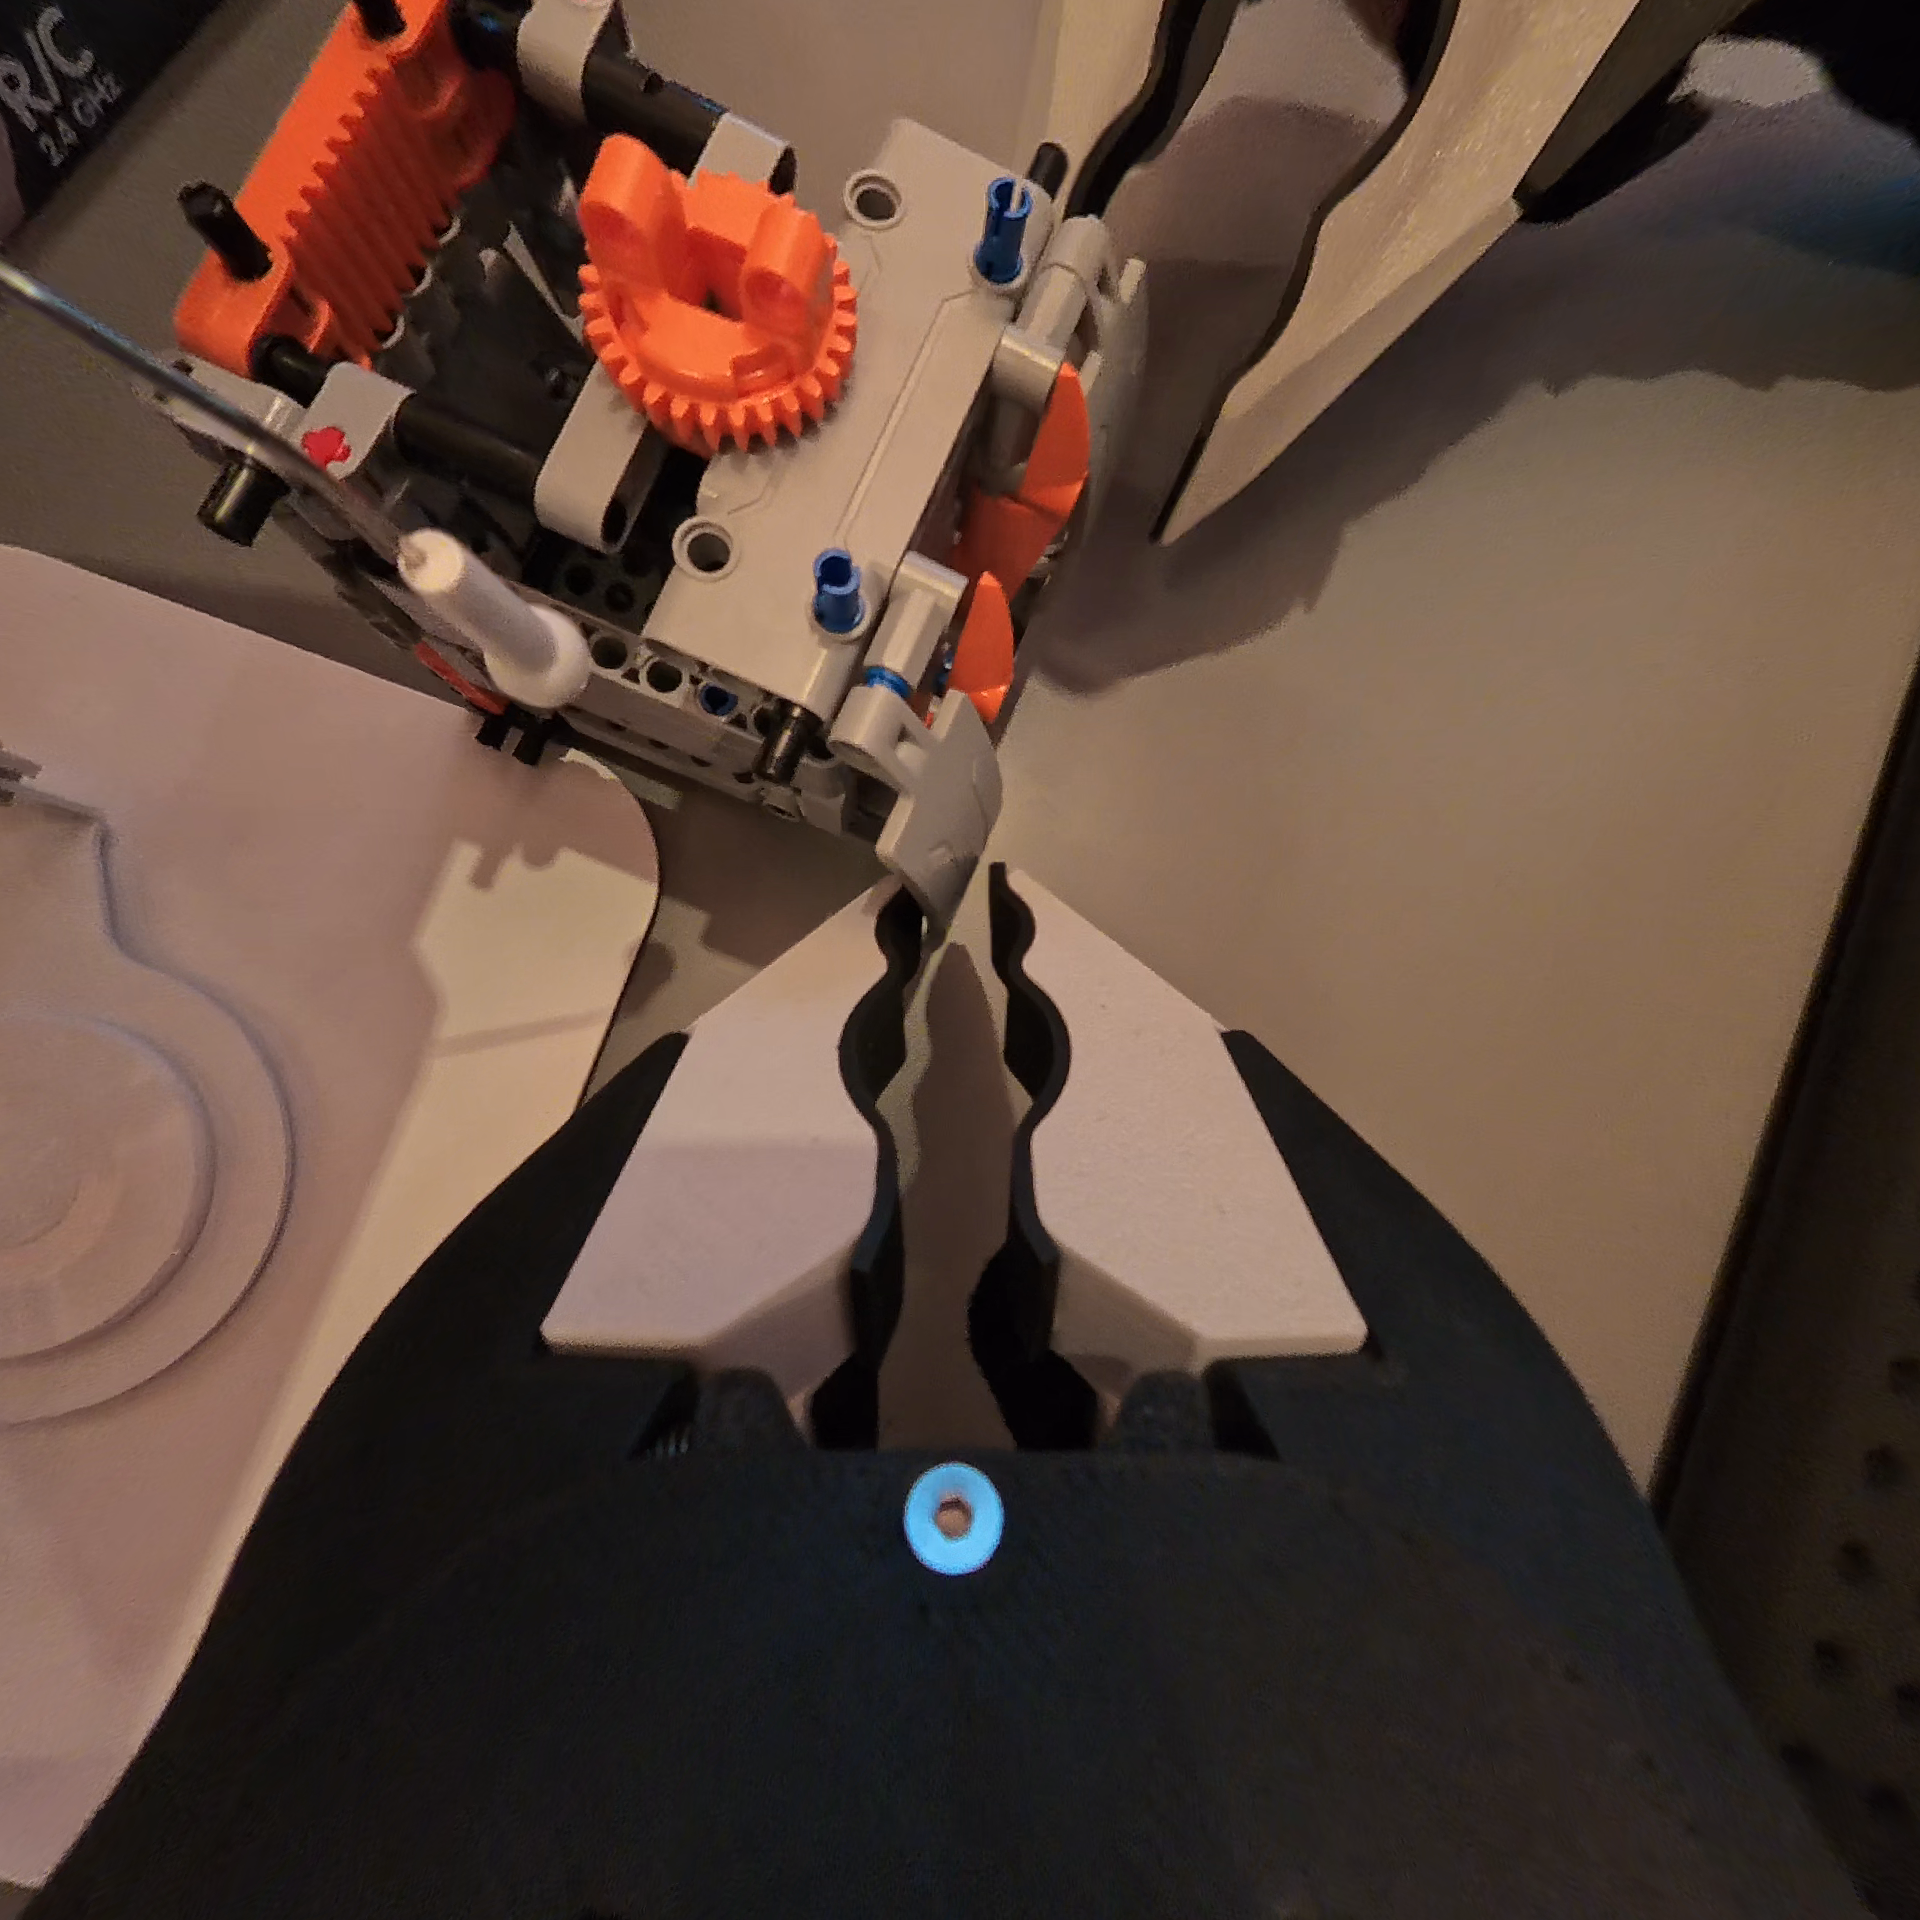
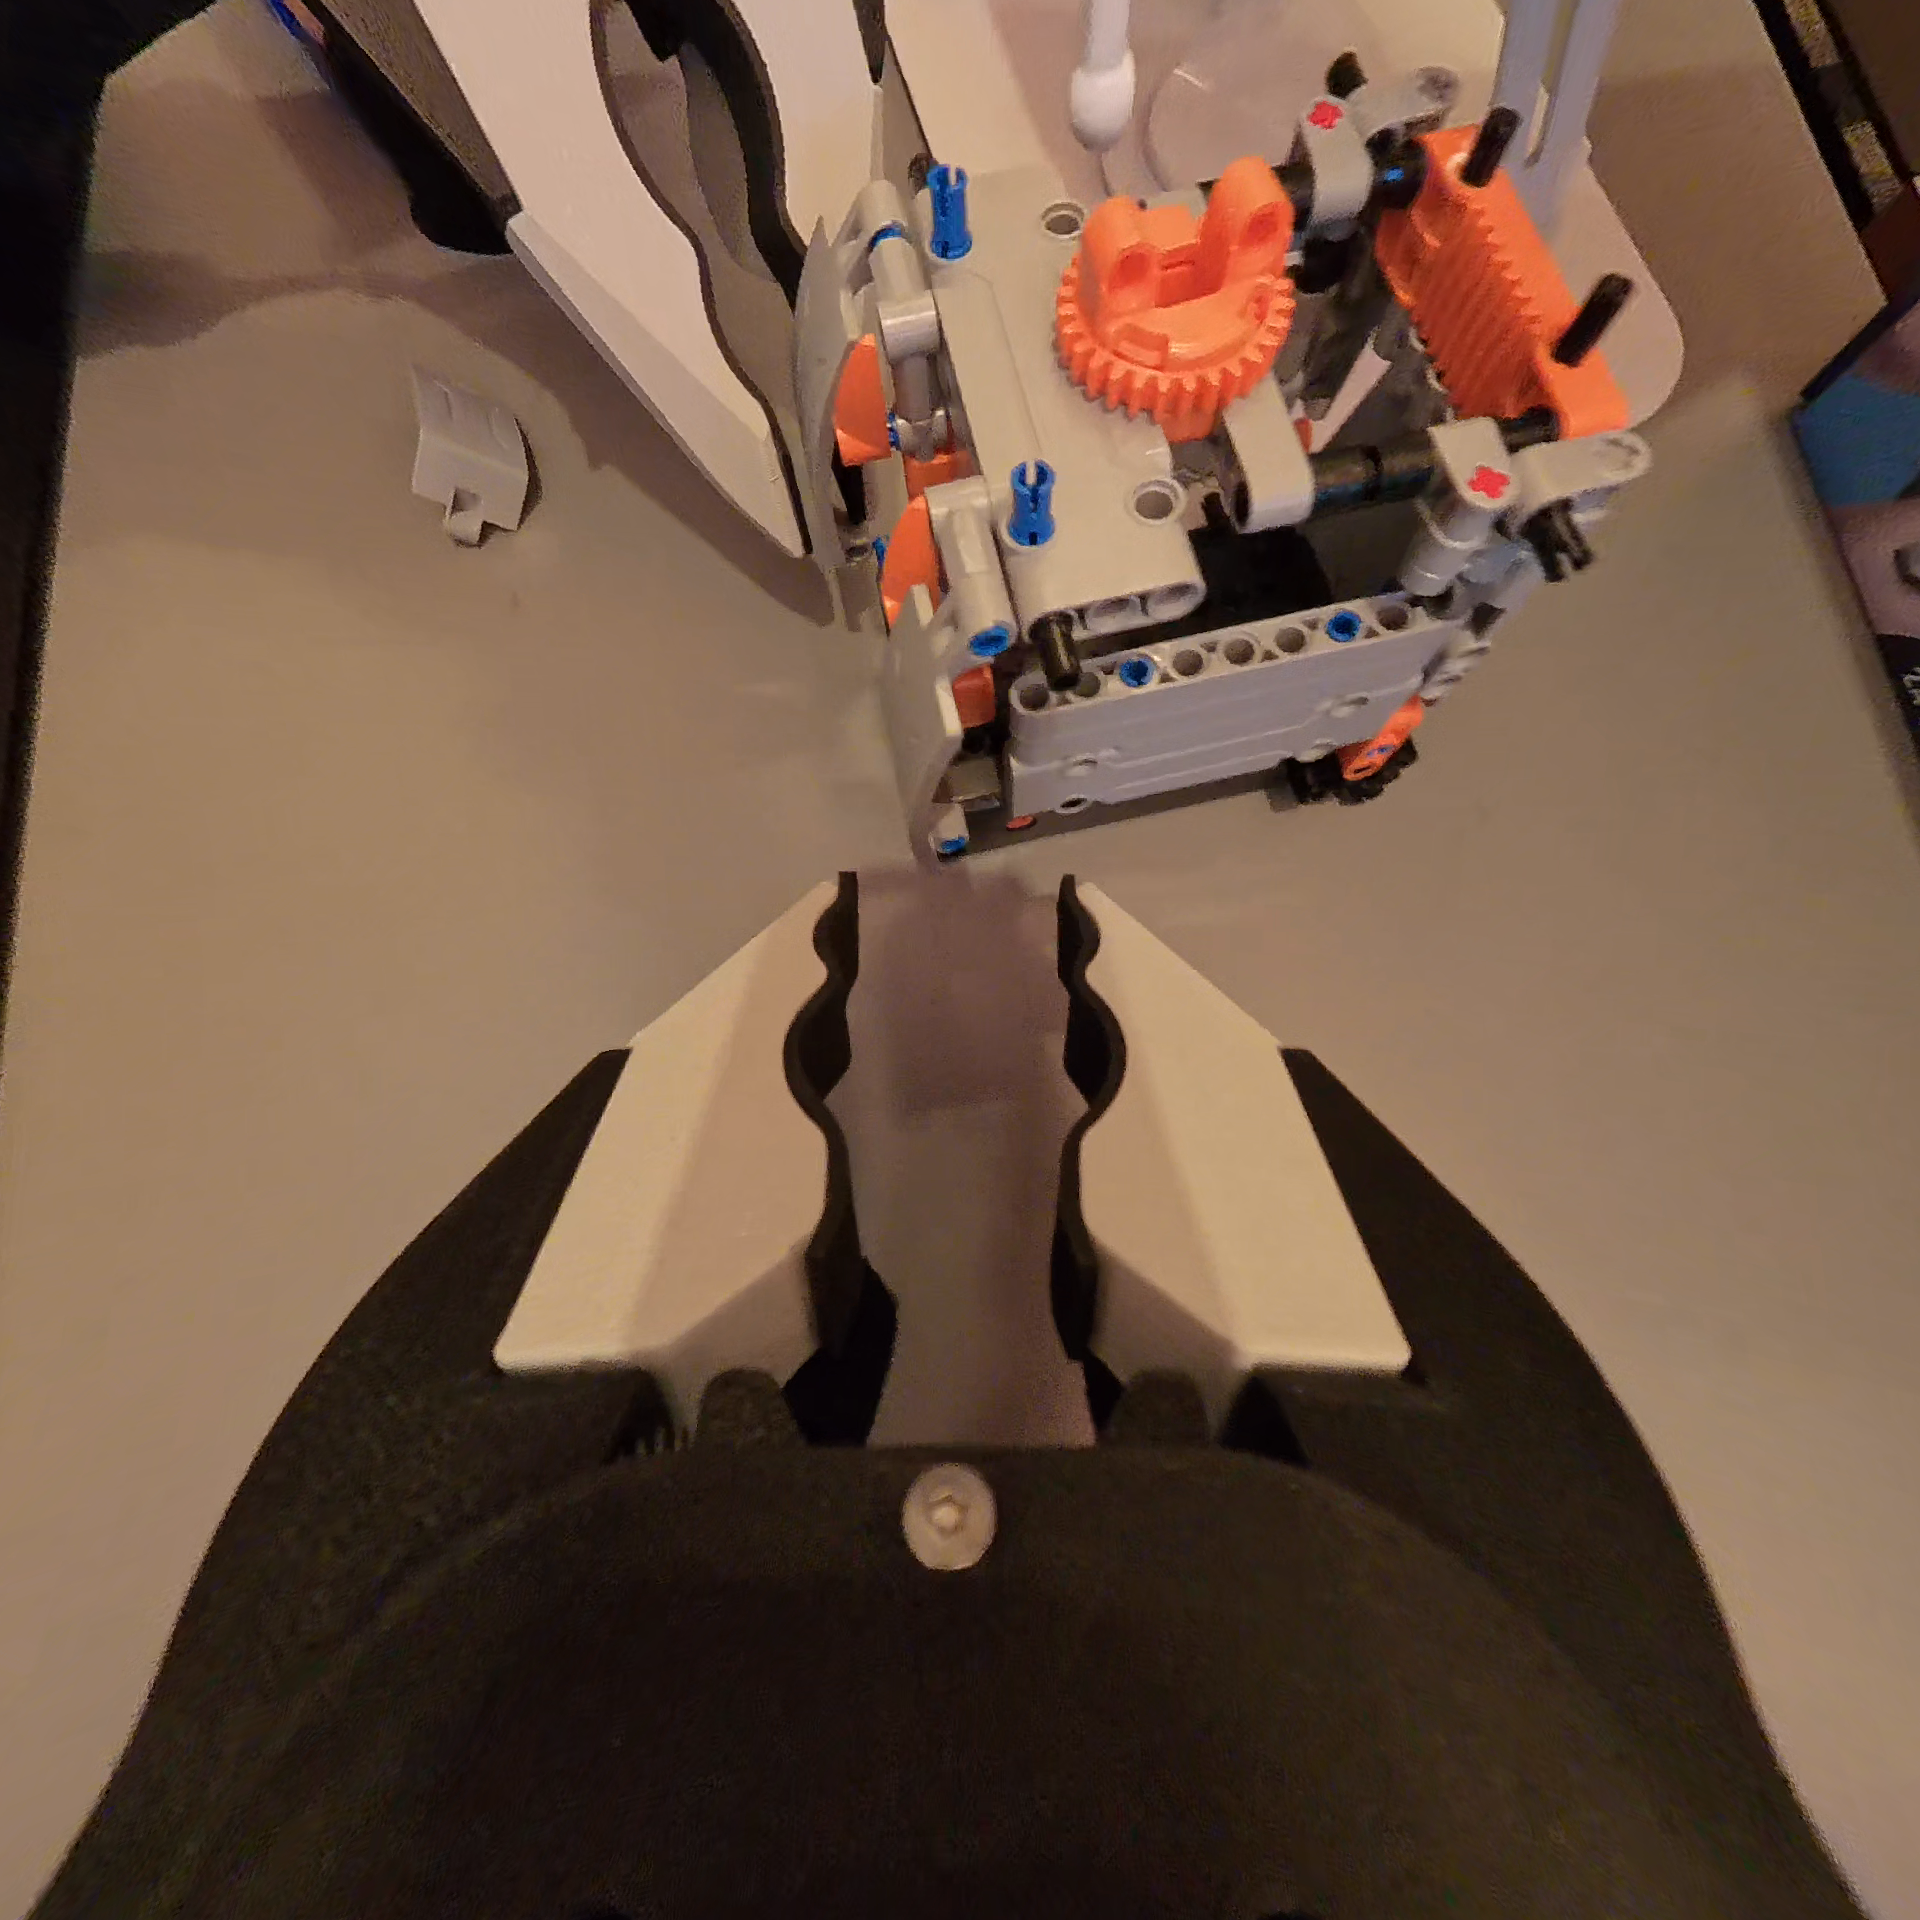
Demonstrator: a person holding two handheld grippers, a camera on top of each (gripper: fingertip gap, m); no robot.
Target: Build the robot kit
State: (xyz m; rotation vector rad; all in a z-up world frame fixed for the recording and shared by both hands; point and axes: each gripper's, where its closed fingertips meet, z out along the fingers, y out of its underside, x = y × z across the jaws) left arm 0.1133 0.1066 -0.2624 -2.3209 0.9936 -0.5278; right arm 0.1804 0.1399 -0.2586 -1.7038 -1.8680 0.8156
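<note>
- Standing on a pale table (image 2: 312, 831): a grey toy block model (image 2: 1174, 665) with an orange gear (image 2: 1174, 332) on top, an orange toothed rack (image 2: 1486, 281) behind it, blue pins (image 2: 1029, 504) and black pegs.
- Pinching a curved grey panel (image 1: 940, 821) at the model's near corner: left gripper (image 1: 951, 894), fingers narrowed to a slim gap, apparently clamped on the panel's edge, though the contact is partly hidden.
- Hovering just short of the model's lower corner: right gripper (image 2: 951, 894), fingers moderately apart, holding nothing, touching nothing.
- Lying loose on the table, left of the model in the right wrist view: a small grey curved piece (image 2: 468, 462).
- Resting partly under the model's far side: a white moulded tray (image 1: 260, 883).
- Leaning by the tray edge: a white stick (image 1: 499, 623).
</note>
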